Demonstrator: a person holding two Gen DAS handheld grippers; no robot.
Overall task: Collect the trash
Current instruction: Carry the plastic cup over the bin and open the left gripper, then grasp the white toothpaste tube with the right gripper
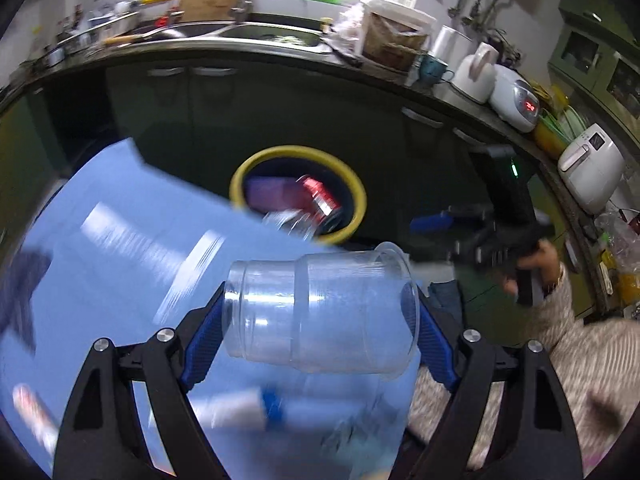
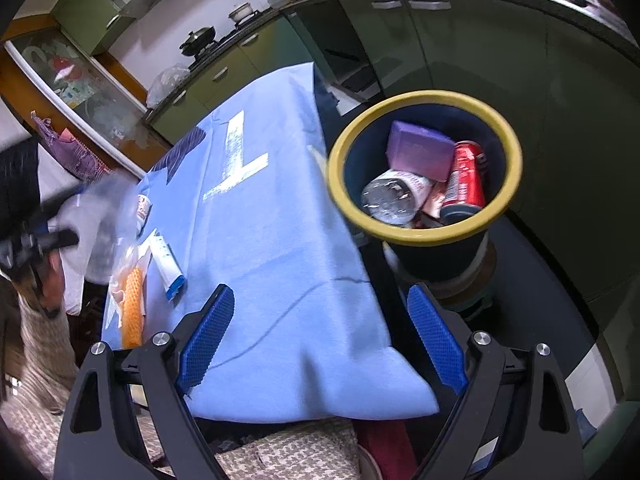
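My left gripper (image 1: 320,336) is shut on a clear plastic cup (image 1: 320,316), which lies sideways between the blue pads, above the blue-clothed table (image 1: 120,248). The right wrist view shows that cup (image 2: 100,220) as a blur at the far left. The yellow-rimmed trash bin (image 1: 240,184) stands past the table's far corner. It holds a purple box (image 2: 420,150), a red can (image 2: 466,180) and a clear bottle (image 2: 394,196). My right gripper (image 2: 320,332) is open with nothing between its fingers, over the table's near edge and just short of the bin's rim (image 2: 424,236).
On the cloth's left side lie a white tube with a blue cap (image 2: 166,260), an orange mesh piece (image 2: 132,312) and a small labelled container (image 2: 143,206). Green kitchen cabinets (image 2: 440,52) and a cluttered counter (image 1: 472,76) run behind the bin.
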